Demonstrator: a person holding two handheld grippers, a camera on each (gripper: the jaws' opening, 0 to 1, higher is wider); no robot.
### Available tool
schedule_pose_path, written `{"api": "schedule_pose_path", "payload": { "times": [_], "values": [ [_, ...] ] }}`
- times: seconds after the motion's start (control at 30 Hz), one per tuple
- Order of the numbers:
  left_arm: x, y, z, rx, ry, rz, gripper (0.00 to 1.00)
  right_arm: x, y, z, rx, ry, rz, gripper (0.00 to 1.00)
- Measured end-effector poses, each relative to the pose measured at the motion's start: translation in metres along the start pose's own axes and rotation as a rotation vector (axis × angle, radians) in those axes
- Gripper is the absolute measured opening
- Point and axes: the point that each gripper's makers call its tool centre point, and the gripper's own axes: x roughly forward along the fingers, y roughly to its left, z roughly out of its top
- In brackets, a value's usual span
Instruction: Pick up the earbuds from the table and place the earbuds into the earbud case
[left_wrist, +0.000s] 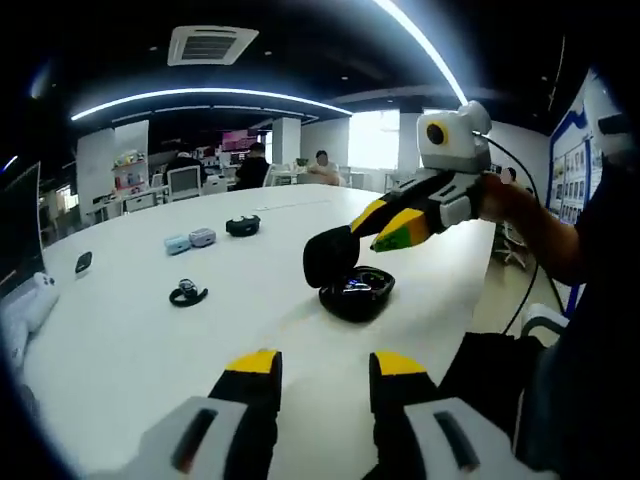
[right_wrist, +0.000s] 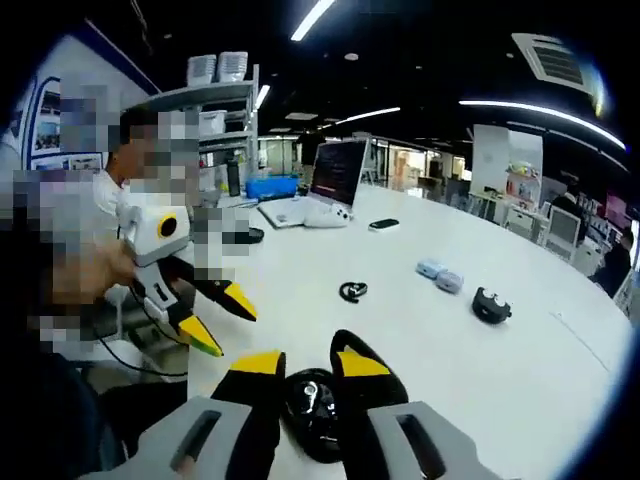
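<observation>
Right tongs (left_wrist: 385, 228) are gripping the open black oval earbud case (left_wrist: 357, 292), one earbud apparently inside; left tongs (left_wrist: 325, 372), parted and empty, are facing the black ear-hook earbud (left_wrist: 187, 293) lying left of the case on the white surface (left_wrist: 130, 340).

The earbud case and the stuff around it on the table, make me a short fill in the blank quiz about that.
1. The lid of the black earbud case stands ____.
2. The right gripper holds the case by its ____.
3. A loose black earbud lies on the ____ table.
4. The left gripper holds ____.

Missing words: open; lid; white; nothing
</observation>
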Motion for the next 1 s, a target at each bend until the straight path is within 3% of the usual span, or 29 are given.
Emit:
{"api": "schedule_pose_path", "payload": {
  "times": [0.17, 0.3, 0.43, 0.53, 0.63, 0.77, 1.0],
  "values": [
    [-0.008, 0.002, -0.010, -0.033, 0.006, 0.016, 0.37, -0.001, -0.024, 0.028, -0.114, 0.018, -0.009, 0.18],
    [-0.015, 0.003, -0.014, -0.046, 0.010, 0.024, 0.37, 0.017, -0.034, 0.038, -0.187, 0.071, 0.046, 0.18],
    [-0.025, 0.008, -0.014, -0.067, -0.002, 0.057, 0.37, 0.045, -0.032, 0.047, -0.230, 0.104, 0.161, 0.18],
    [-0.031, 0.011, -0.015, -0.089, -0.009, 0.080, 0.37, 0.061, -0.038, 0.048, -0.280, 0.138, 0.199, 0.18],
    [-0.039, 0.012, -0.022, -0.106, -0.008, 0.097, 0.37, 0.085, -0.043, 0.040, -0.414, 0.211, 0.276, 0.16],
    [-0.048, 0.013, -0.029, -0.127, -0.007, 0.114, 0.37, 0.109, -0.048, 0.028, -0.486, 0.302, 0.325, 0.17],
    [-0.060, 0.019, -0.037, -0.156, -0.009, 0.150, 0.37, 0.142, -0.059, 0.014, -0.677, 0.436, 0.360, 0.18]
  ]
}}
